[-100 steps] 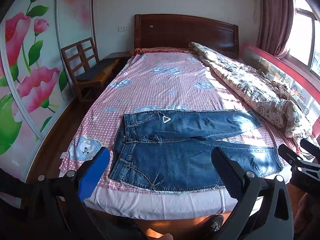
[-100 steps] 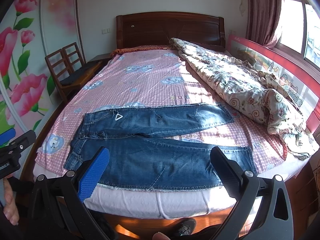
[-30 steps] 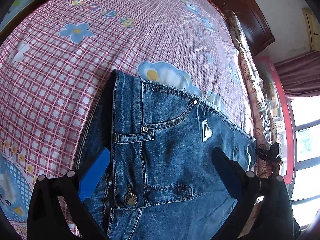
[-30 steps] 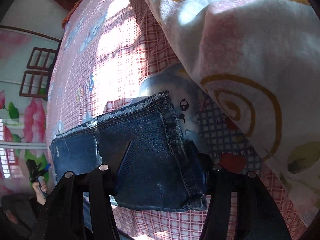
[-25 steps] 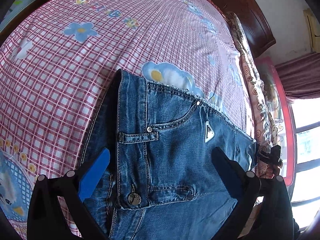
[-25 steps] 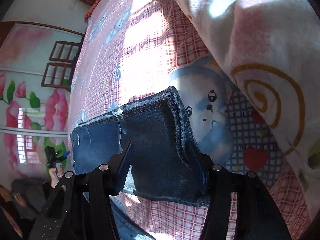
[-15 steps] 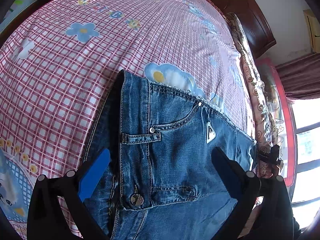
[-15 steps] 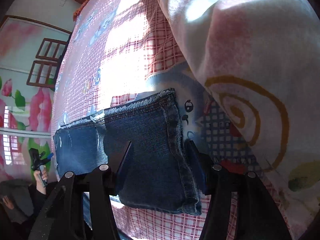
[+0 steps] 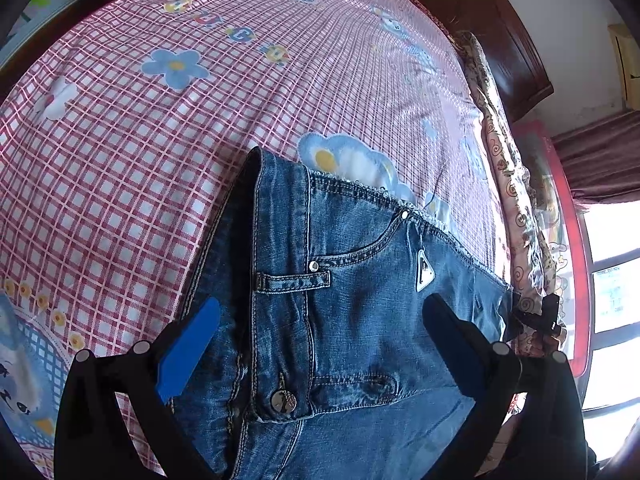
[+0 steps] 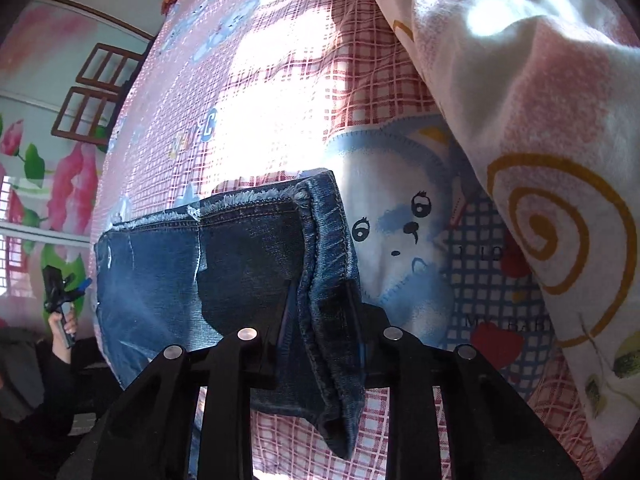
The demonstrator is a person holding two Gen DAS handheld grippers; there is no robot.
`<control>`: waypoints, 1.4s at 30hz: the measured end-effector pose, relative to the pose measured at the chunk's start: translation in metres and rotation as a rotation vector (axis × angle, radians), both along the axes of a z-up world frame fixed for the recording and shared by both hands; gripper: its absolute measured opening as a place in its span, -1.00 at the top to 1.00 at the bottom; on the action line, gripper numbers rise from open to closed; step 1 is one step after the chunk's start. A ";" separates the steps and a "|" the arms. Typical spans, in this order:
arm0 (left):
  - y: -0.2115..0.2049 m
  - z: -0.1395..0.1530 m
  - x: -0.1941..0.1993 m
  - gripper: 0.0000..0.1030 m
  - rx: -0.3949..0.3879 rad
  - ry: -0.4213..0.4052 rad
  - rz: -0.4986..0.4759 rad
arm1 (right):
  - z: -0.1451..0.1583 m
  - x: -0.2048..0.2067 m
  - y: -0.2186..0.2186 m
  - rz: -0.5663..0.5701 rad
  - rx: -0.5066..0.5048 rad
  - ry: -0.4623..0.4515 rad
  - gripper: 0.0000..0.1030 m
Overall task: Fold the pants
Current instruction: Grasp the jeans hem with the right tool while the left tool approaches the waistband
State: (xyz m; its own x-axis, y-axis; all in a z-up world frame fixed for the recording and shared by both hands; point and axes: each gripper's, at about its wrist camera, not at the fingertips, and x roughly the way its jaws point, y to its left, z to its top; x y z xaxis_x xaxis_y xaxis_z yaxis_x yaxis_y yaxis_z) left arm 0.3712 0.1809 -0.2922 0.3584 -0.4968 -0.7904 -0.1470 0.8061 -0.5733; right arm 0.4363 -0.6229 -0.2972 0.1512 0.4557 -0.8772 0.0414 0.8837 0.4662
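Observation:
Blue jeans lie flat on the pink checked bedsheet (image 9: 120,160). In the left wrist view the waistband end of the jeans (image 9: 340,300) fills the lower middle, with its button, belt loop and triangular badge showing. My left gripper (image 9: 320,344) is open, its jaws wide apart over the waistband, not gripping it. In the right wrist view the far leg's hem (image 10: 328,280) is bunched between the jaws. My right gripper (image 10: 322,304) is shut on that hem. The other gripper and its hand show small at the far left (image 10: 60,292).
A rumpled flowered quilt (image 10: 520,100) lies right beside the hem on the bed's window side. A dark wooden headboard (image 9: 500,32) is at the far end. A flowered wardrobe and a wooden chair (image 10: 96,92) stand on the other side.
My right gripper has closed from partly open onto the jeans hem, bunching the cloth. My left gripper has stayed open over the waistband and drifted only slightly.

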 end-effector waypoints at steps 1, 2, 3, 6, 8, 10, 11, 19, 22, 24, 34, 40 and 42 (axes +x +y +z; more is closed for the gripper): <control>0.002 0.000 0.000 -0.97 0.000 0.002 0.002 | 0.002 0.000 0.003 0.006 0.001 -0.005 0.01; 0.003 0.000 -0.001 -0.97 -0.001 0.002 0.003 | 0.005 0.001 0.003 0.003 -0.022 -0.015 -0.28; 0.004 0.000 -0.001 -0.97 -0.003 0.000 0.002 | 0.007 0.001 0.004 -0.007 -0.053 -0.024 -0.28; 0.003 0.001 -0.003 -0.97 -0.005 -0.002 -0.003 | 0.003 0.002 0.001 -0.016 -0.069 0.000 -0.27; 0.002 0.000 -0.005 -0.97 -0.003 0.001 -0.003 | 0.002 0.001 -0.003 -0.031 -0.072 0.006 -0.09; -0.001 -0.001 -0.006 -0.97 -0.004 0.002 0.001 | 0.000 0.000 -0.013 -0.061 -0.089 0.020 0.50; -0.001 -0.001 -0.006 -0.97 -0.005 0.002 0.003 | 0.000 -0.002 -0.020 -0.084 -0.115 0.029 0.95; 0.006 0.010 0.004 -0.96 -0.058 -0.037 -0.040 | 0.001 -0.012 -0.027 -0.101 -0.111 0.011 0.94; 0.009 0.015 0.016 -0.95 -0.091 -0.063 -0.092 | 0.002 -0.013 -0.023 -0.107 -0.118 0.010 0.94; 0.015 0.010 0.027 -0.95 -0.114 -0.048 -0.103 | 0.004 -0.015 -0.022 -0.108 -0.125 0.007 0.94; 0.044 -0.016 0.090 -0.77 -0.056 -0.020 -0.141 | 0.007 -0.017 -0.006 -0.133 -0.143 0.016 0.94; 0.029 -0.026 0.110 -0.68 -0.073 -0.043 -0.251 | 0.004 -0.016 0.000 -0.147 -0.151 0.025 0.94; 0.025 -0.026 0.113 -0.71 -0.076 -0.053 -0.284 | 0.003 -0.016 0.001 -0.152 -0.152 0.029 0.94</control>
State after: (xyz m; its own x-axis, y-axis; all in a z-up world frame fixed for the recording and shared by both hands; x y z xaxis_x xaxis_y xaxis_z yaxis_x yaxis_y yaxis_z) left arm 0.4840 0.2059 -0.3184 0.2368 -0.6401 -0.7309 0.1101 0.7651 -0.6344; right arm 0.4205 -0.6222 -0.2940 0.1822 0.2918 -0.9390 0.1913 0.9262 0.3250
